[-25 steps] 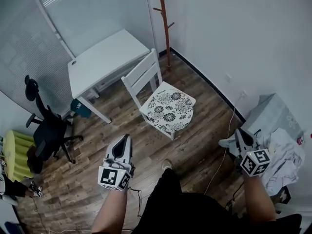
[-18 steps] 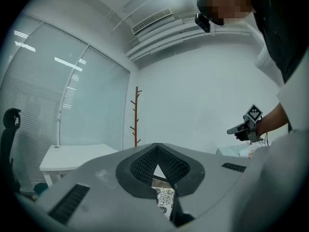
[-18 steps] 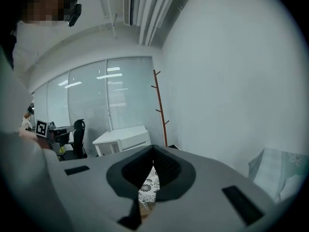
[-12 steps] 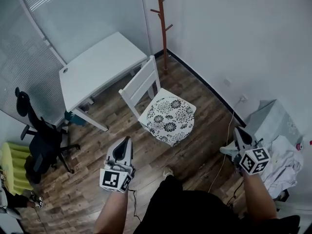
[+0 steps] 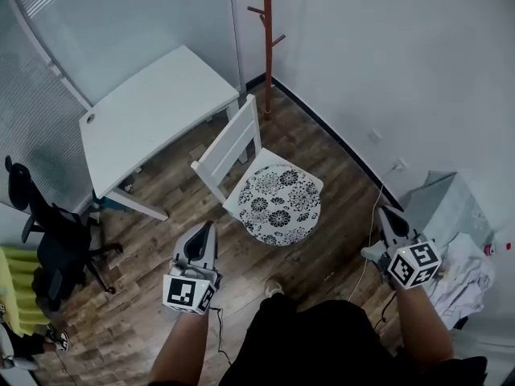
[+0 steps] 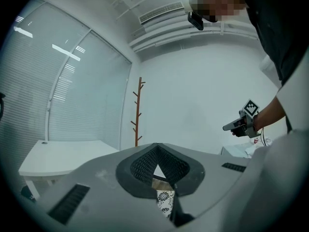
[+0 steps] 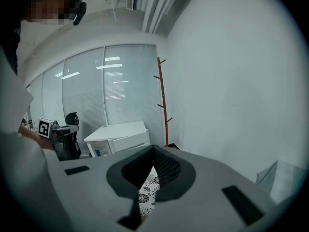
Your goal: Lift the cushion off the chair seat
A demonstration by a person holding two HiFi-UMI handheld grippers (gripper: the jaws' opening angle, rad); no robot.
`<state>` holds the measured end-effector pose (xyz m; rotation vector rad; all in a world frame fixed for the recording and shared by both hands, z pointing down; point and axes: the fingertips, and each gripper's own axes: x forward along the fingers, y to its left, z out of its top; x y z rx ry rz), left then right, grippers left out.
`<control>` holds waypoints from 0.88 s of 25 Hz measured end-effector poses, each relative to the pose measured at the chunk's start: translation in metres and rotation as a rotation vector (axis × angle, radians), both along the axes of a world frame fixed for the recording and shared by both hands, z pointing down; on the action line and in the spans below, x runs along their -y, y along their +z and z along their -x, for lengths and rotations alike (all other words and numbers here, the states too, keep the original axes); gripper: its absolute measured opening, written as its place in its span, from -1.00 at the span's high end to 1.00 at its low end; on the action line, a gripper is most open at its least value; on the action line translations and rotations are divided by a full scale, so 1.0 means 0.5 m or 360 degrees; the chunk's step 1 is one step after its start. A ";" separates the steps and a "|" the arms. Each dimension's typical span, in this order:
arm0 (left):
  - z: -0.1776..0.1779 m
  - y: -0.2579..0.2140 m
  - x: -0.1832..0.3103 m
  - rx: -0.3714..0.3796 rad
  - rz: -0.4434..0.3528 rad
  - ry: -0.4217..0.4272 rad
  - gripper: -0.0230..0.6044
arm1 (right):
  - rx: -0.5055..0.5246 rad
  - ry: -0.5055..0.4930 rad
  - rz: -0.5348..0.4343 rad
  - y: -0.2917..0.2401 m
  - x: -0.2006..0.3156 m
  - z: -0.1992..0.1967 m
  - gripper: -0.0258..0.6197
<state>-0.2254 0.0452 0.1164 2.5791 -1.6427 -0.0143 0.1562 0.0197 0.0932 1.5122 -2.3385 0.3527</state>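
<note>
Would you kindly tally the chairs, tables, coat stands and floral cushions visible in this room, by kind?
Chairs: 2, a white wooden chair and a black office chair
Tables: 1, the white table
Coat stands: 1, the coat stand
Cushions: 1, the floral cushion on the white chair's seat
Total: 5

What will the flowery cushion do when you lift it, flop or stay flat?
The cushion looks thin and soft, so it will probably sag from whichever edge is gripped. Being thin, it is likely light. It appears to lie loose on the chair seat, so a push may slide it; no ties show.
</note>
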 end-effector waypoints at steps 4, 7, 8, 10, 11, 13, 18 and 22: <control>-0.015 0.002 0.043 -0.0002 -0.0009 0.0042 0.92 | -0.0006 0.0081 0.0018 0.007 0.026 -0.023 0.90; -0.022 0.005 0.066 -0.0016 0.0002 0.0054 0.92 | 0.0014 0.0108 0.0017 0.004 0.048 -0.029 0.90; -0.024 0.007 0.070 -0.0015 0.0005 0.0058 0.92 | 0.0017 0.0101 0.0013 0.004 0.053 -0.028 0.90; -0.026 0.007 0.075 -0.0014 0.0005 0.0053 0.92 | 0.0022 0.0077 0.0008 0.005 0.061 -0.025 0.90; -0.025 0.006 0.076 -0.0014 0.0003 0.0043 0.92 | 0.0025 0.0064 0.0008 0.007 0.066 -0.023 0.90; -0.022 0.001 0.077 -0.0013 -0.0003 0.0015 0.92 | 0.0036 0.0033 0.0001 0.008 0.077 -0.018 0.90; -0.017 -0.008 0.082 0.0012 0.0006 -0.0051 0.92 | 0.0089 -0.0032 -0.0029 0.006 0.137 -0.006 0.90; -0.017 -0.012 0.088 0.0028 0.0044 -0.0123 0.92 | 0.0121 -0.0116 -0.0050 0.000 0.184 0.001 0.90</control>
